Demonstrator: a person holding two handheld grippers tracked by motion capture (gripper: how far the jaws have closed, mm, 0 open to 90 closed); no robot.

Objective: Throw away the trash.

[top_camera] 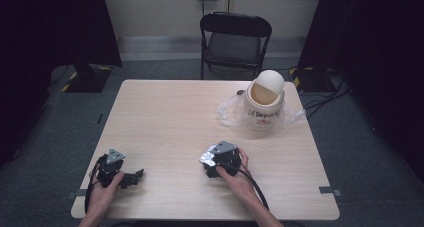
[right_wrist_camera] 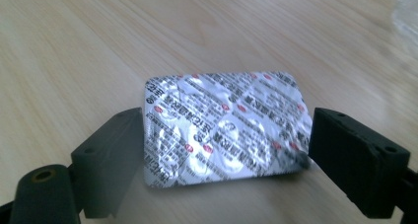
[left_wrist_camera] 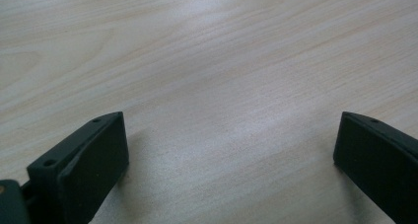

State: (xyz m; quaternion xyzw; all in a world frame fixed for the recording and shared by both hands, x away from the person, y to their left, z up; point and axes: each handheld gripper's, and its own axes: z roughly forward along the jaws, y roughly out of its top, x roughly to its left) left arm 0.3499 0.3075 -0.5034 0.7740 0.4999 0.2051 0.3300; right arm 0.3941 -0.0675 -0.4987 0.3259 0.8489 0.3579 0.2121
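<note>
We hold the right tongs around a foil blister pack; the jaws touch its two short edges, so it seems gripped just above the table, near its front edge. The left tongs are wide open and hold nothing. We judge the next move is to carry the pack to the small swing-lid bin at the far right and push it through the lid.

A studio-like lab: black curtains, taped floor cables, bare table, folding chair.
</note>
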